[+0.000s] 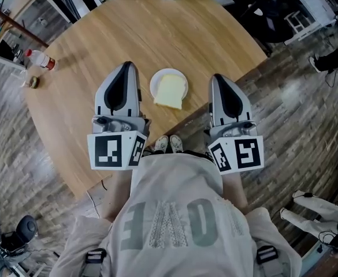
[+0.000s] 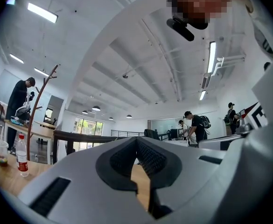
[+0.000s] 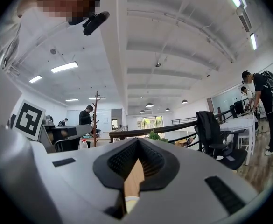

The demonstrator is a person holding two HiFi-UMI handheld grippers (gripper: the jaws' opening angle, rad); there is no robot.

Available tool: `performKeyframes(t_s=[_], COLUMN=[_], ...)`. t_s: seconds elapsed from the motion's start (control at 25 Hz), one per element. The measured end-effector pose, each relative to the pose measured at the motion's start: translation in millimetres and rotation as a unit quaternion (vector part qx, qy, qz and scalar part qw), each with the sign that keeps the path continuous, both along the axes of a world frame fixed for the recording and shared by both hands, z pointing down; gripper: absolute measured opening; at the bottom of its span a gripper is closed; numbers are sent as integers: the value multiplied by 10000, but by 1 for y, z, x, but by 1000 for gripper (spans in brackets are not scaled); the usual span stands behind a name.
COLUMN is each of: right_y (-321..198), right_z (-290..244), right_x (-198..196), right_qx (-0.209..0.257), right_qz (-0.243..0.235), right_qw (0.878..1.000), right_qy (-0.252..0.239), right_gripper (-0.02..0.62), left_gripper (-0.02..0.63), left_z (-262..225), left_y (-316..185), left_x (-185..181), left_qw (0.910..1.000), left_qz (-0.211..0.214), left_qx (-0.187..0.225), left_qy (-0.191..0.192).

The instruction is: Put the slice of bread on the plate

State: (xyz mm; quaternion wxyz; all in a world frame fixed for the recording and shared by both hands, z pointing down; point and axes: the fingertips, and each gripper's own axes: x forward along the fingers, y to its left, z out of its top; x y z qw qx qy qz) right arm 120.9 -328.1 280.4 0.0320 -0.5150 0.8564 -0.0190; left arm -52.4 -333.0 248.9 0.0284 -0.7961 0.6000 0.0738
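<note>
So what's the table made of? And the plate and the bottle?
Table: looks like light wood or wood-look laminate, matte, with fine grain lines. Plate: white and smooth, maybe ceramic or plastic; the look leaves it open. Bottle: probably clear plastic, since you can see through it, with a red label.

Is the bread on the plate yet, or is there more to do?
Done: the slice of bread lies on the white plate. In hand: nothing. The left gripper and right gripper sit either side of the plate, jaws shut and empty. Still to do: nothing that shows.
</note>
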Motion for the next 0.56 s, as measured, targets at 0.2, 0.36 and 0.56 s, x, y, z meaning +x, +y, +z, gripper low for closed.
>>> performKeyframes(t_s=[0.2,0.36,0.56], right_y=[-2,-3,-4], right_z=[2,3,4], right_x=[0,-2,-4], right_qx=[-68,-87,-79], right_qz=[36,15,-5], right_qw=[10000,10000,10000], right_qy=[-6,22,20], right_gripper=[16,16,15], left_gripper=[8,8,8], left_z=[-7,-6,-4], left_y=[3,3,3], left_x=[-3,-6,-5], left_qw=[9999,9999,9996], left_qz=[-42,-91,-118], left_qx=[82,73,112], left_qy=[-102,-119,-245])
